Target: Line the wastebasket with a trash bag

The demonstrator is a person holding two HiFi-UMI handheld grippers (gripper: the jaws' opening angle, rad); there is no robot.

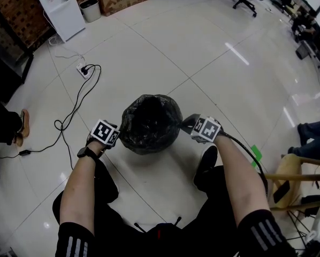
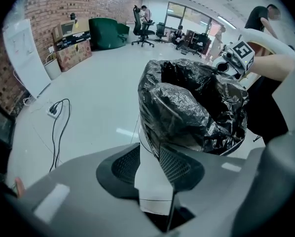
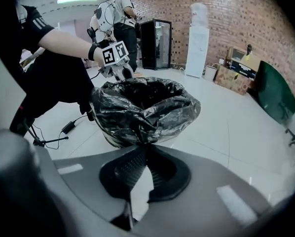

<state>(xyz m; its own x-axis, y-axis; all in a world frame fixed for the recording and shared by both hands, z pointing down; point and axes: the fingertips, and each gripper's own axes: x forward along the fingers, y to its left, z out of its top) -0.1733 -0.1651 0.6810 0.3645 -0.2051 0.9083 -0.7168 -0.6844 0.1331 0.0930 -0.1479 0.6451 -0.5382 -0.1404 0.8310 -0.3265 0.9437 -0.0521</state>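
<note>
Glossy tiled floor (image 1: 213, 63), round white wastebasket (image 2: 150, 181) centred, black plastic trash bag (image 1: 149, 123) over its rim
Right gripper (image 3: 143, 147) pinches bag at three o'clock, left gripper (image 2: 148, 148) gapes at nine; best tug both sides down evenly

Wastebasket (image 2: 145, 149) is standing on floor (image 1: 192, 52), trash bag (image 1: 150, 123) sitting inside it; left hand-held gripper (image 1: 119, 138) is flanking its left, right hand-held gripper (image 1: 188, 125) its right.

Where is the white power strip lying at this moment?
In the head view, the power strip lies at upper left, between the water dispenser and the trash bag.
</note>
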